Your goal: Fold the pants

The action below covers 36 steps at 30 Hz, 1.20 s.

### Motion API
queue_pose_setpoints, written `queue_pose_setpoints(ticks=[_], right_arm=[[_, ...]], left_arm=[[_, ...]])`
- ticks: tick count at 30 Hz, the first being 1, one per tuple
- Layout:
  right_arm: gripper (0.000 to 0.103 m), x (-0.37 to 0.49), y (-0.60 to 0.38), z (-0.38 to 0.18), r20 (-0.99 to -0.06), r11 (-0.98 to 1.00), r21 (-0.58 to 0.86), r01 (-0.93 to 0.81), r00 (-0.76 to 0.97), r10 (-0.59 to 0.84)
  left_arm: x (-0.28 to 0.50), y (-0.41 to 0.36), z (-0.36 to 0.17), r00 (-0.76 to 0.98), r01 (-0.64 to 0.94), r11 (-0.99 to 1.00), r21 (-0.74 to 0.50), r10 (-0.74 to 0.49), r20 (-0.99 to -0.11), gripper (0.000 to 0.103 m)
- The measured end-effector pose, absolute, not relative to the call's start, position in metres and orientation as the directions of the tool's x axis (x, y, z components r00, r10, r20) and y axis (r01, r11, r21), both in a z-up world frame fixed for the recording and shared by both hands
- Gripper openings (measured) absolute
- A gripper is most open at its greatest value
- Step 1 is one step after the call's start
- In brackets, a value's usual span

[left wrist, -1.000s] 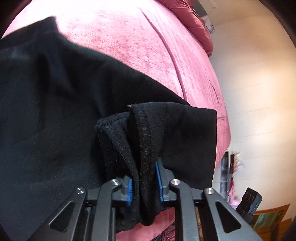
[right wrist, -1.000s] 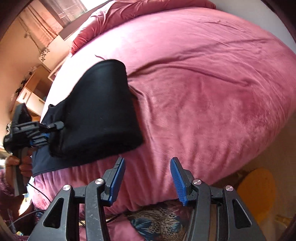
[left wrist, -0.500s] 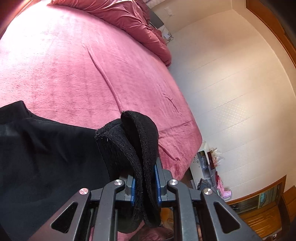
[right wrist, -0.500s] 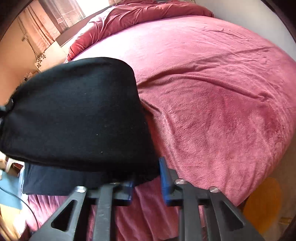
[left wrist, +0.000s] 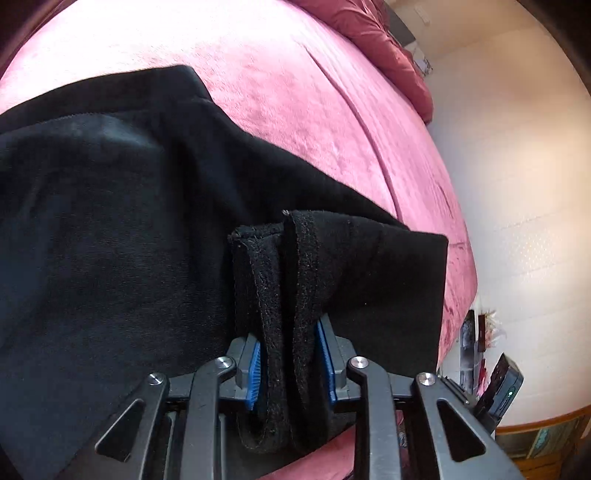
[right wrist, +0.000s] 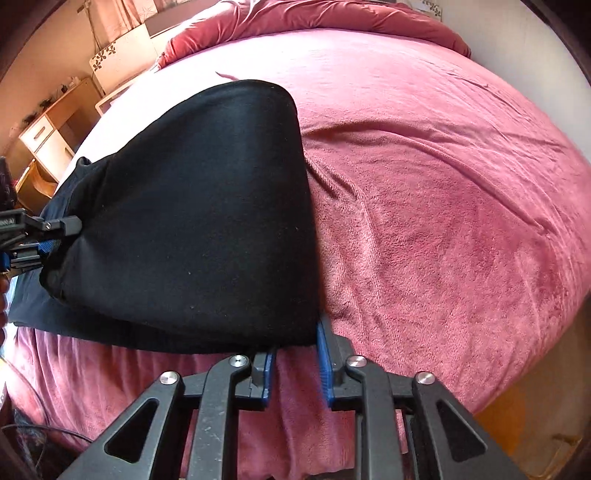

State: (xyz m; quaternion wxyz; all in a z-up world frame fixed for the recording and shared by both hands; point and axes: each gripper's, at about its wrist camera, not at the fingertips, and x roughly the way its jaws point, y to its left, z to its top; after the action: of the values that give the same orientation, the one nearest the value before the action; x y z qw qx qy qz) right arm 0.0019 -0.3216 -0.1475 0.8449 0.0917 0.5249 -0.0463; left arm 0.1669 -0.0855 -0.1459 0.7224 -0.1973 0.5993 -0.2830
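Note:
The black pants (left wrist: 122,258) lie folded on a pink bed, also filling the left half of the right wrist view (right wrist: 207,221). My left gripper (left wrist: 290,365) has a bunched hem edge between its blue pads; the cloth fills the gap while the jaws are opening slightly. From the right wrist view that left gripper (right wrist: 61,236) shows at the fold's left end. My right gripper (right wrist: 295,354) pinches the near right corner of the top layer at its fingertips, jaws easing open a little, with pink blanket showing lower between the fingers. The top layer hangs stretched between both grippers.
The pink blanket (right wrist: 443,206) covers the whole bed, with a crumpled red duvet (right wrist: 314,22) at the head. White wall (left wrist: 517,184) runs along one side. Wooden drawers (right wrist: 48,136) stand beyond the other. A dark device with a green light (left wrist: 506,387) sits low right.
My right gripper, open and away from the pants a second ago, has come to the fold's corner and closed on it. The left gripper still carries its bunch; its view swung away and back.

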Motion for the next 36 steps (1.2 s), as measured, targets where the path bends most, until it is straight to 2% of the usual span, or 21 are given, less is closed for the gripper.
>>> queue_pose_setpoints(ticks=[4, 7, 11, 18, 20, 25, 29, 36], right_arm=[[0.04, -0.006, -0.334, -0.146, -0.911, 0.978, 0.138, 0.156, 0.407, 0.064], [0.04, -0.016, -0.342, -0.128, -0.902, 0.981, 0.152, 0.12, 0.424, 0.088], [0.04, -0.01, -0.349, -0.094, -0.853, 0.975, 0.189, 0.116, 0.512, 0.105], [0.04, 0.072, -0.318, -0.071, -0.784, 0.967, 0.252, 0.044, 0.594, 0.177], [0.04, 0.096, -0.306, -0.078, -0.79, 0.967, 0.253, 0.042, 0.585, 0.181], [0.037, 0.136, -0.302, -0.126, -0.873, 0.987, 0.093, 0.128, 0.487, 0.019], [0.037, 0.126, -0.299, -0.128, -0.845, 0.99, 0.066, 0.121, 0.534, -0.009], [0.044, 0.102, -0.304, -0.117, -0.827, 0.988, 0.108, 0.108, 0.562, 0.029]], left_arm=[[0.167, -0.071, -0.135, 0.172, 0.171, 0.742, -0.648, -0.67, -0.722, 0.03], [0.178, -0.067, -0.136, 0.16, 0.142, 0.738, -0.66, -0.675, -0.72, 0.034], [0.194, -0.076, -0.134, 0.171, 0.141, 0.764, -0.63, -0.645, -0.745, 0.033], [0.185, -0.107, -0.13, 0.183, 0.189, 0.803, -0.565, -0.594, -0.783, 0.032], [0.181, -0.113, -0.131, 0.196, 0.21, 0.819, -0.535, -0.571, -0.797, 0.032], [0.171, -0.131, -0.13, 0.246, 0.293, 0.856, -0.426, -0.498, -0.832, 0.034], [0.165, -0.142, -0.128, 0.306, 0.341, 0.882, -0.325, -0.431, -0.849, 0.035], [0.153, -0.136, -0.11, 0.365, 0.342, 0.895, -0.287, -0.407, -0.837, 0.034]])
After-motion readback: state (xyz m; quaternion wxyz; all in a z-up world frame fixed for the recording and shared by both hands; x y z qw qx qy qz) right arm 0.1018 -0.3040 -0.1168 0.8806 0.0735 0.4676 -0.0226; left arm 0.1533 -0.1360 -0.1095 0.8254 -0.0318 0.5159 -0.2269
